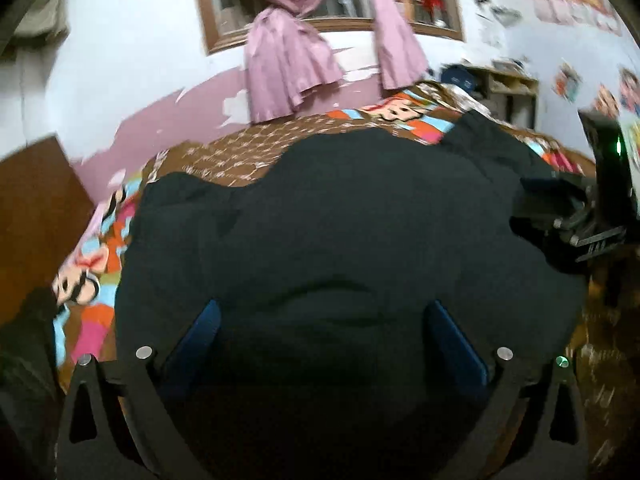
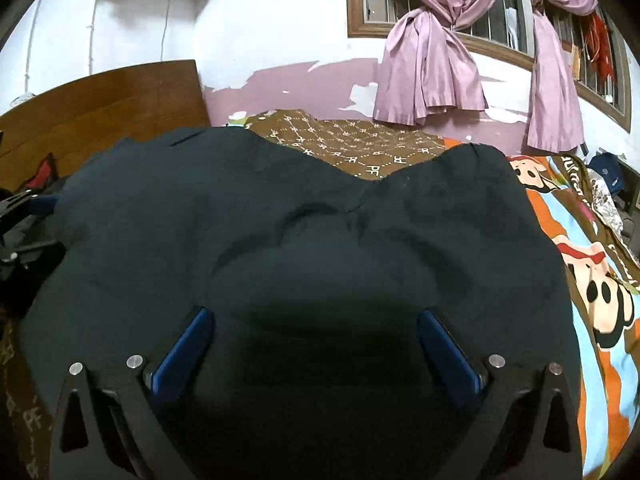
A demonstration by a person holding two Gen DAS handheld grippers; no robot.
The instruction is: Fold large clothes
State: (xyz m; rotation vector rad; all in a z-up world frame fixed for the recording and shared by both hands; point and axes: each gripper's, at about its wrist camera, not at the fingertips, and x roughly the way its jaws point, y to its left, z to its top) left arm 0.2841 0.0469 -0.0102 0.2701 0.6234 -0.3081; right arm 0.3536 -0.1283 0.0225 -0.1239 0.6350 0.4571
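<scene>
Cartoon-print bedsheet (image 2: 600, 280) at right, brown wooden headboard (image 2: 100, 100) upper left, pink knotted curtains (image 2: 432, 72) on barred window (image 2: 492, 12) upper right, wooden shelf (image 1: 512, 88) far right.

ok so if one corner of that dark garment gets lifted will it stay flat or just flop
Probably flop: the dark garment already lies in soft ripples and folds on the bed, so it looks limp, not stiff. It seems fairly thick, so likely some weight and drag. With both the left gripper and right gripper open above it, nothing pins it.
</scene>
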